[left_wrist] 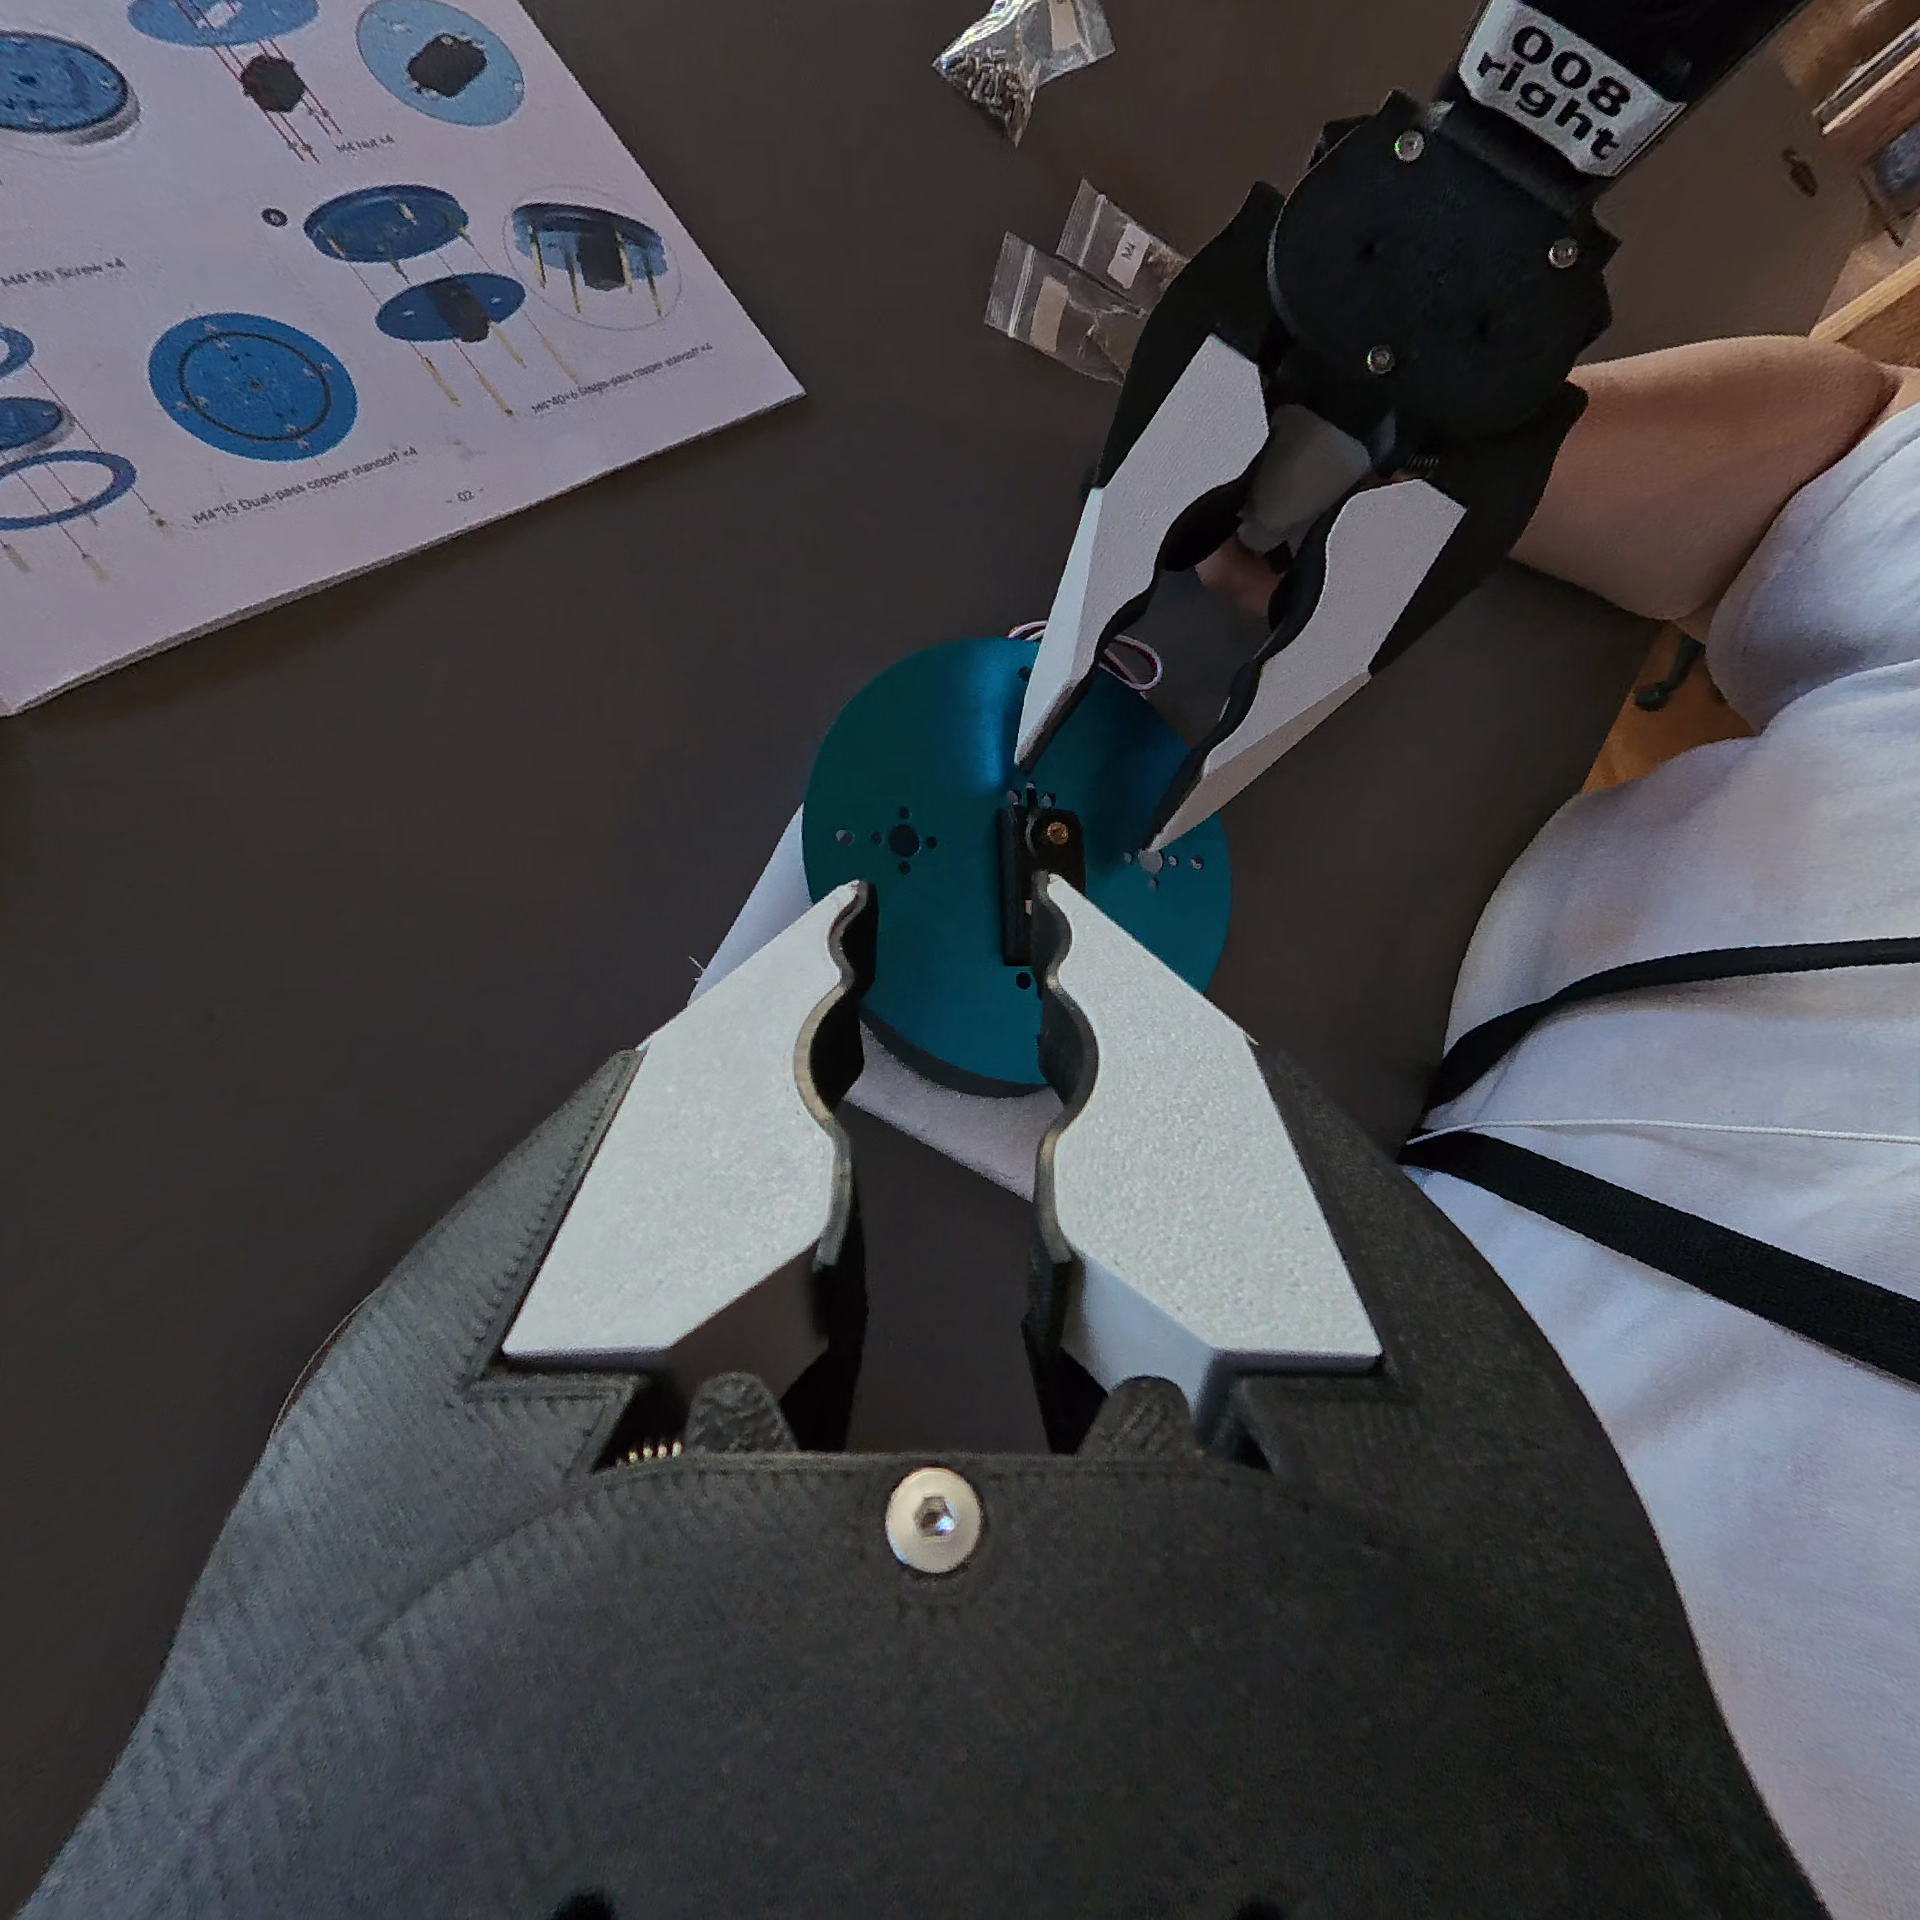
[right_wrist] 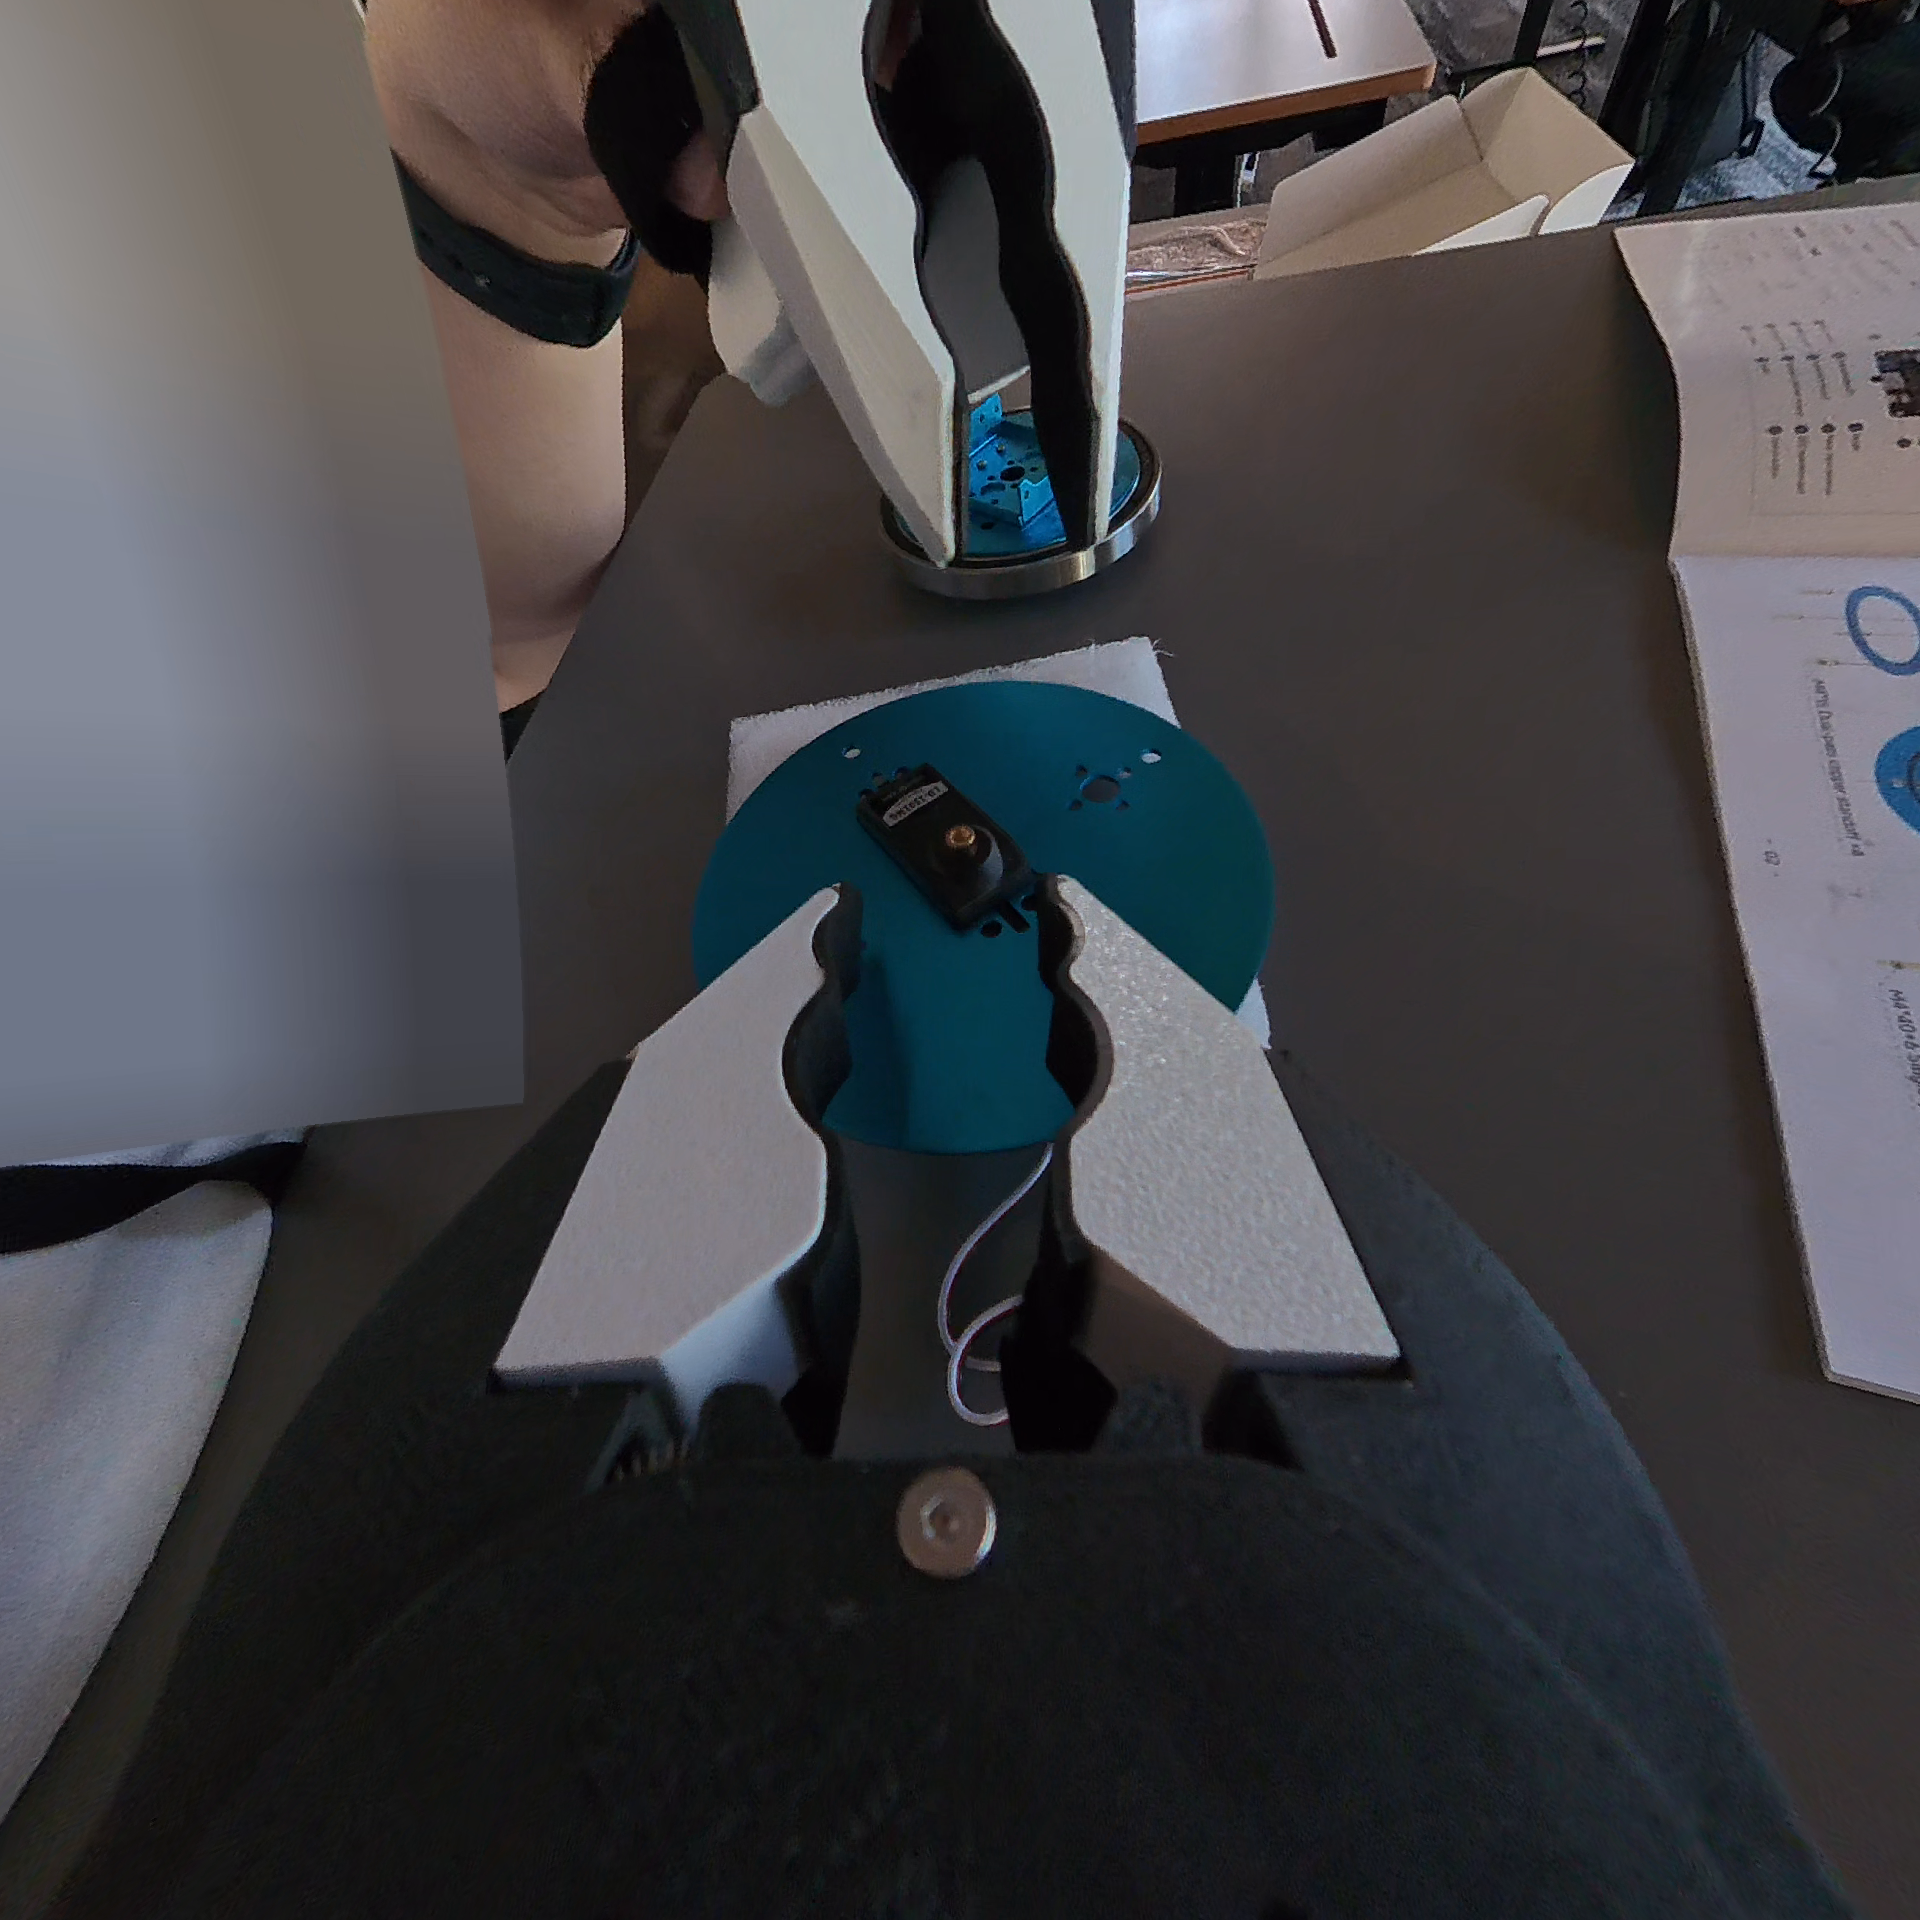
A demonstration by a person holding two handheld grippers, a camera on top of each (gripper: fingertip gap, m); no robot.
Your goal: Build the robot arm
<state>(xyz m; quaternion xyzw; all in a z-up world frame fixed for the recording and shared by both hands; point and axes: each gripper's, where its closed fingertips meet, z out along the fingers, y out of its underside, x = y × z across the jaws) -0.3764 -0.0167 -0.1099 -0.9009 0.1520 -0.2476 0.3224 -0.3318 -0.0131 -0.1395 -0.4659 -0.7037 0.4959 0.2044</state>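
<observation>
Both claws gape over teal disc (right_wrist: pixel 982 997); bearing ring (right_wrist: pixel 1127 520) (right view only).

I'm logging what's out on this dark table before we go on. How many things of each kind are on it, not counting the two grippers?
Teal round plate with black servo, on white foam pad: 1
Metal-rimmed ring with blue parts: 1
Instruction booklet: 1
Small clear bags of hardware: 3 visible
Total: 6

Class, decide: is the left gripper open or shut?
Open. The left gripper shows a clear gap between its fingers, with the teal disc visible through it.
</observation>
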